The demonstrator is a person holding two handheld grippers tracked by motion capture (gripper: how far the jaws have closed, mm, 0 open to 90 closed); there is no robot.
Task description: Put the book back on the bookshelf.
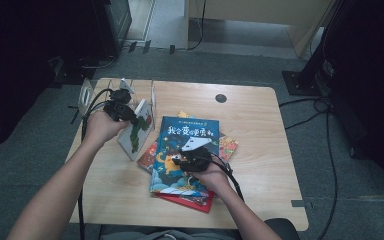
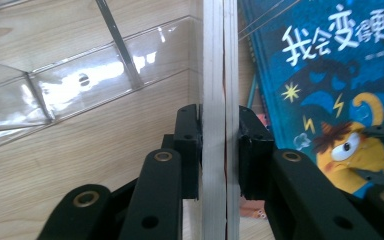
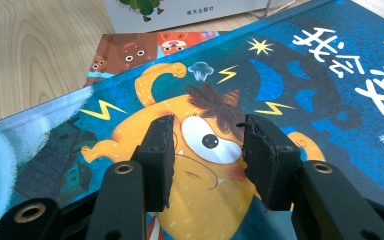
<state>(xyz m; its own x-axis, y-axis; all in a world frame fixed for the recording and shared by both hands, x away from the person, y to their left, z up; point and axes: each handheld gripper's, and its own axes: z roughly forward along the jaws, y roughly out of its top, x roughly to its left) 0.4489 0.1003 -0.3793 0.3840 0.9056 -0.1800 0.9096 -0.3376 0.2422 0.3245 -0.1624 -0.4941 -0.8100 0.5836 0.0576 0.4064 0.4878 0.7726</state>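
At centre-left of the high view the left gripper [image 1: 121,111], clamped on the upright white book [image 1: 136,131], should keep it vertical toward the clear rack [image 1: 87,92], while the right gripper [image 1: 192,159], jaws apart and empty, steadies the blue book [image 1: 192,131].

On the counter [image 1: 260,115], a stack of books [image 1: 225,147] lies at frame centre, the monster book [image 1: 187,140] on top. Left of it, a tilted book [image 1: 136,131] stands on edge just before the clear rack [image 1: 87,92] at upper left.
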